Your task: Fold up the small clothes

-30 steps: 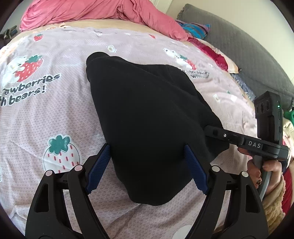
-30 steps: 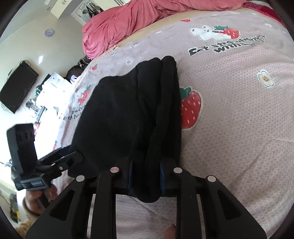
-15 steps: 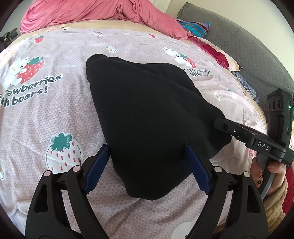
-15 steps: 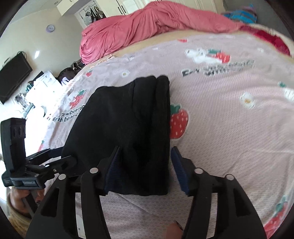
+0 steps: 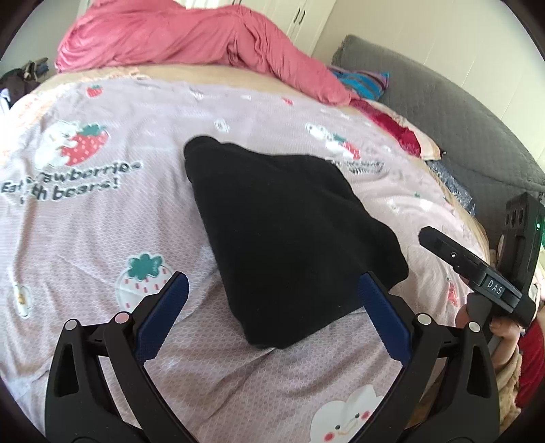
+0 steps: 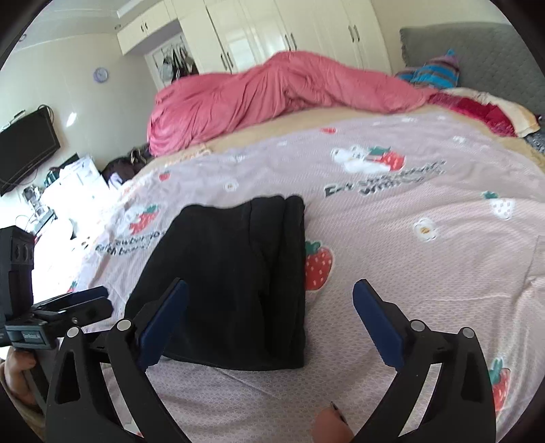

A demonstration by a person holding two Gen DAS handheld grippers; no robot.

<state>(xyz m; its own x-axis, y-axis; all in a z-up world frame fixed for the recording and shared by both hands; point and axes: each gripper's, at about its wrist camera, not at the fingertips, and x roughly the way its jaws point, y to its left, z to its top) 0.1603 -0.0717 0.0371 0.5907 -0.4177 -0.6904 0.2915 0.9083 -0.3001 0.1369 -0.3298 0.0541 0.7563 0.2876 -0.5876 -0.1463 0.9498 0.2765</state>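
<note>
Both wide-spread tongs (image 5: 272, 296) (image 6: 269, 300) clear of black garment (image 5: 289, 231)

Setting: home bedroom | bed (image 6: 391, 245) with strawberry-print sheet | pink duvet (image 6: 272, 95) heaped at far edge | white wardrobe (image 6: 272, 30) | wall clock (image 6: 100, 74) | television (image 6: 25, 146) on wall

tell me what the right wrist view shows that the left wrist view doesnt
Only the right wrist view shows the white wardrobe, the wall clock, the dark screen and the right gripper, its jaws just opened and clear of the cloth.

Only the left wrist view shows the left gripper's open jaws, either side of the garment's near corner without pressing it.

Both show the folded black garment lying on the strawberry sheet, the pink duvet and the grey headboard.
</note>
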